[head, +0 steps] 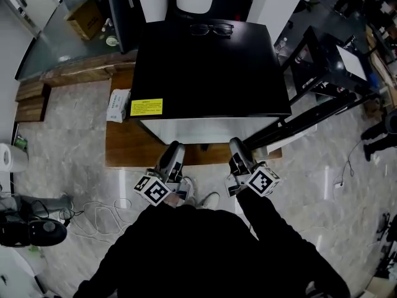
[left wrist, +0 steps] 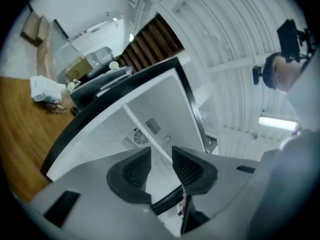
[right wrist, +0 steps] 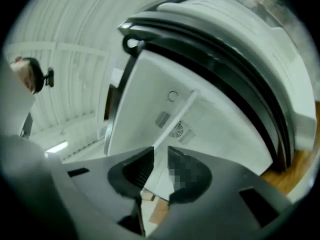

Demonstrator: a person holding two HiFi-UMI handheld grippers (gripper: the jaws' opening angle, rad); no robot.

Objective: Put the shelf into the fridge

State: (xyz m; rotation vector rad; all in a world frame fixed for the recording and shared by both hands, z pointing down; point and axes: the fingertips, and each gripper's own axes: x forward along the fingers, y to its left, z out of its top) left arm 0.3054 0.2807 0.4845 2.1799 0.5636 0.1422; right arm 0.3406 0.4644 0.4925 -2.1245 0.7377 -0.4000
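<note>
Task looks all but done. The thin white shelf [left wrist: 140, 126] sits edge-on across the inside of the small black-topped white fridge [head: 211, 67], in front of the back-wall vent. Left hand-held gripper [left wrist: 161, 150]: jaws spread, nothing betw. them. Right hand-held gripper [right wrist: 160, 150]: narrower gap, also empty. Both are just off the fridge's front edge. Prob. left to do: back out, maybe shut the door.

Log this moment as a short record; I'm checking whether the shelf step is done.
fridge: black top, on a wooden board, front open
shelf: inside the fridge, seen edge-on
left claw: open, empty, facing the inside
right claw: open, empty, facing the inside
on top: glasses, yellow sticker
</note>
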